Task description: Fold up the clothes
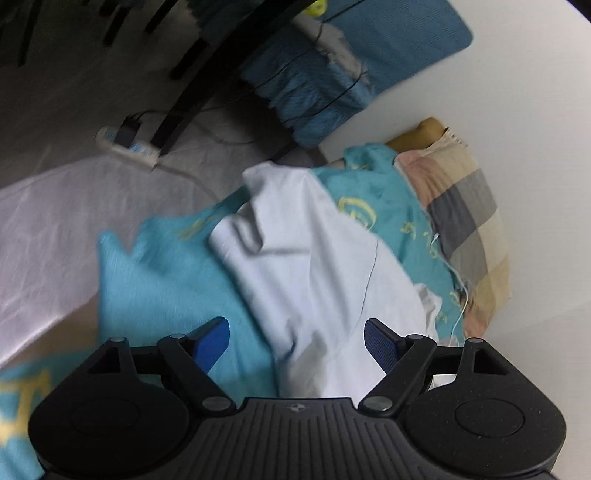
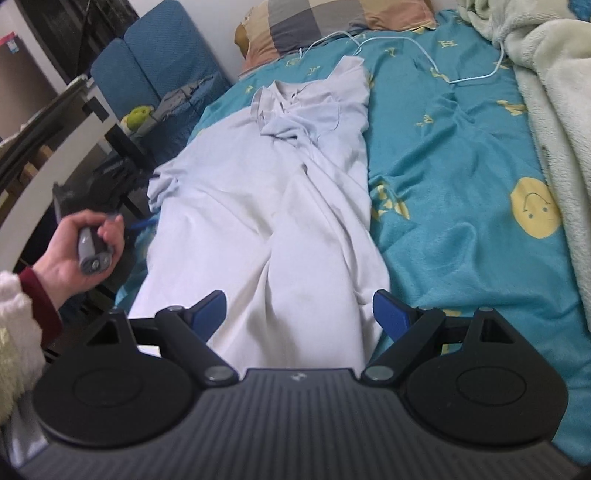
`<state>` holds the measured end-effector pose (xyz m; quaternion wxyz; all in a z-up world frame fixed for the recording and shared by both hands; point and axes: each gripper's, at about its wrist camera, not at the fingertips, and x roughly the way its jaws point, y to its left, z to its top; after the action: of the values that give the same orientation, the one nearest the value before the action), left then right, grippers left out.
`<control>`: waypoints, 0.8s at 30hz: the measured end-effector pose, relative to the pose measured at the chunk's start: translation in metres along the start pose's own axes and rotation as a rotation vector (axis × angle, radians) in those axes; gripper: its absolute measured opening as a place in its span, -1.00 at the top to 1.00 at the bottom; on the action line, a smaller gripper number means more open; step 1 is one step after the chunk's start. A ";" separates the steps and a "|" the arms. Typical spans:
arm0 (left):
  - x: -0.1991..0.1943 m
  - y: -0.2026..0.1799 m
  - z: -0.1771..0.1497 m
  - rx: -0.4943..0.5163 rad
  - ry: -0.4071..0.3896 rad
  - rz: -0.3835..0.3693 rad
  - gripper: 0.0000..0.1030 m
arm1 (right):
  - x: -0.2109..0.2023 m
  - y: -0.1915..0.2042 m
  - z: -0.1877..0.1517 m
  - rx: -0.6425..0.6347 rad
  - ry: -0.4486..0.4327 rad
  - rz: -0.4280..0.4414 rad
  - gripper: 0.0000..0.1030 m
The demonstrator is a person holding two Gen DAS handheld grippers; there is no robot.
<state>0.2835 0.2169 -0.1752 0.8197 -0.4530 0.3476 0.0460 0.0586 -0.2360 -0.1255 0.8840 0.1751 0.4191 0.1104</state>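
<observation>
A pale grey-white collared shirt (image 2: pixel 273 192) lies lengthwise on a teal bedsheet (image 2: pixel 454 177), collar at the far end and hem near me. My right gripper (image 2: pixel 299 314) is open and empty, its blue fingers either side of the hem. The shirt also shows in the left wrist view (image 1: pixel 314 258), rumpled over the sheet's edge. My left gripper (image 1: pixel 295 343) is open and empty, just above the shirt's side. In the right wrist view a hand (image 2: pixel 81 247) holds the left gripper's handle beside the bed's left edge.
A checked pillow (image 2: pixel 332 26) lies at the bed's head. A cream fleece blanket (image 2: pixel 554 110) runs along the right side. A light blue cable (image 2: pixel 436 70) lies on the sheet. A blue chair (image 2: pixel 159 62) and a power strip (image 1: pixel 129 146) are beside the bed.
</observation>
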 end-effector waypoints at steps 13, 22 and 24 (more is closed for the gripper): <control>0.037 -0.015 0.003 0.217 -0.076 0.044 0.84 | 0.017 0.001 0.003 0.004 0.024 -0.007 -0.71; 0.008 -0.117 -0.045 0.775 -0.241 0.014 0.91 | 0.007 0.002 0.010 0.025 -0.025 0.007 -0.71; 0.005 -0.147 -0.068 0.860 -0.228 -0.035 0.90 | 0.005 0.000 0.012 0.030 -0.037 0.003 -0.71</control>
<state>0.3090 0.0765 -0.0974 0.9673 -0.0686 0.2348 -0.0672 0.0710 -0.2368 -0.1216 0.8888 0.1910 0.4039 0.1024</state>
